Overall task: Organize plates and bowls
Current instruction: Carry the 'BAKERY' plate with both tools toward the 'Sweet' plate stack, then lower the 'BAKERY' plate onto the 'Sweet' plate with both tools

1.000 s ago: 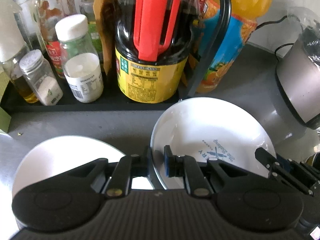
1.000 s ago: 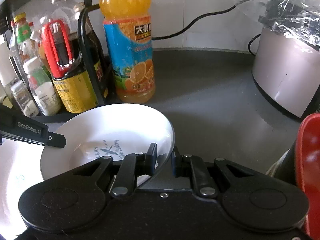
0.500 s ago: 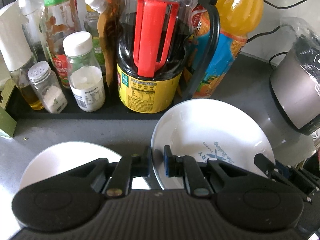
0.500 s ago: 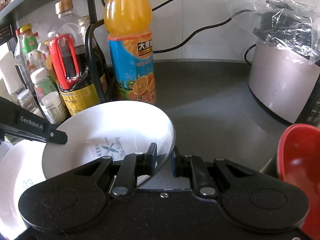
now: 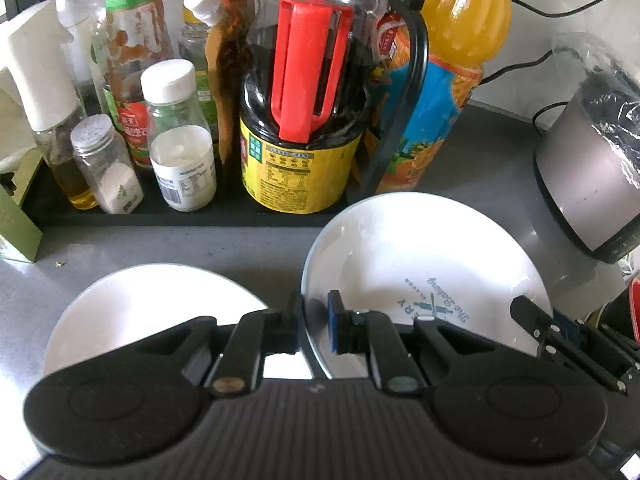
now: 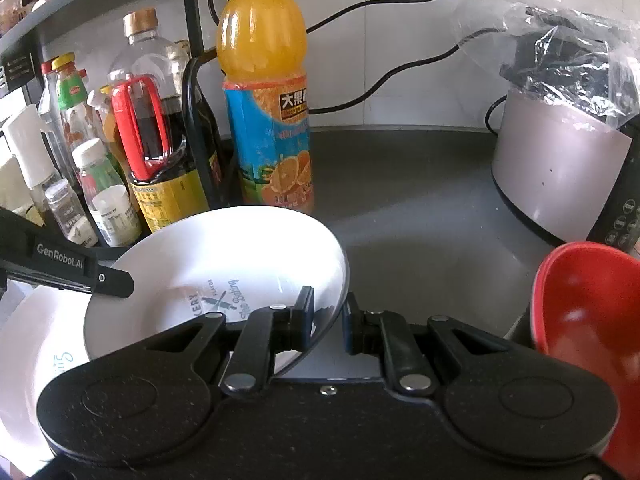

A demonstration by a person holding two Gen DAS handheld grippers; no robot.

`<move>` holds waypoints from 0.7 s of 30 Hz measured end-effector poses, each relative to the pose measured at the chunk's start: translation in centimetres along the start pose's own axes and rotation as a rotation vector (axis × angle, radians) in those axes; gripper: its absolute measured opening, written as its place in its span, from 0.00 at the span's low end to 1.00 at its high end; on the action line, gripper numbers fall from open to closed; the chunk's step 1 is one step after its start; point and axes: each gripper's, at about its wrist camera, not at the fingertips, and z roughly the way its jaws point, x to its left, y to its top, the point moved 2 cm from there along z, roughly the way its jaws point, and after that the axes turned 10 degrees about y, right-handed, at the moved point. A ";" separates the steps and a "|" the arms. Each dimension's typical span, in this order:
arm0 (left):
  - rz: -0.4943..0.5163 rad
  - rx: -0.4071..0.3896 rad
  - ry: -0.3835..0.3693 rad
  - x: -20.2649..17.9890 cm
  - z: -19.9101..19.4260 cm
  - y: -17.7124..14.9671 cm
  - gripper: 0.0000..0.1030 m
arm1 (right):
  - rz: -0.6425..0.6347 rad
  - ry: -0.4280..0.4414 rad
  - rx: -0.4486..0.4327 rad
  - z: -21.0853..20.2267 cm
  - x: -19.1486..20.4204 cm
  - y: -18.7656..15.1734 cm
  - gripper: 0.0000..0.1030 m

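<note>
The white bowl [image 5: 420, 264] with blue lettering sits at centre right of the left wrist view, held up off the grey table [image 5: 500, 168] by both tools. The left gripper [image 5: 314, 326] has its jaws clenched on the bowl's near left rim; in the right wrist view the right gripper [image 6: 326, 320] has its jaws clamped on the near right rim, and the bowl [image 6: 224, 264] tilts toward the lower left. A second white plate [image 5: 152, 304] lies at lower left, partly under the bowl. Behind, across the upper frame, stand a soy sauce jug [image 5: 304, 152] with a red handle, an orange juice bottle [image 6: 266, 92] and small jars. A silver cooker [image 6: 560, 168] is at right, a red bowl [image 6: 580, 308] at lower right
</note>
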 end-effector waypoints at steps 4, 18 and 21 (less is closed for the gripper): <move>-0.015 -0.005 0.008 0.4 -0.5 -0.1 0.11 | -0.017 0.010 -0.009 -0.4 0.4 0.0 0.14; -0.097 0.000 0.054 3.1 -1.9 -2.0 0.11 | -0.080 0.067 -0.010 -1.3 2.6 -0.1 0.14; -0.115 0.002 0.070 4.1 -2.1 -2.5 0.11 | -0.093 0.086 0.001 -1.1 3.4 -0.3 0.14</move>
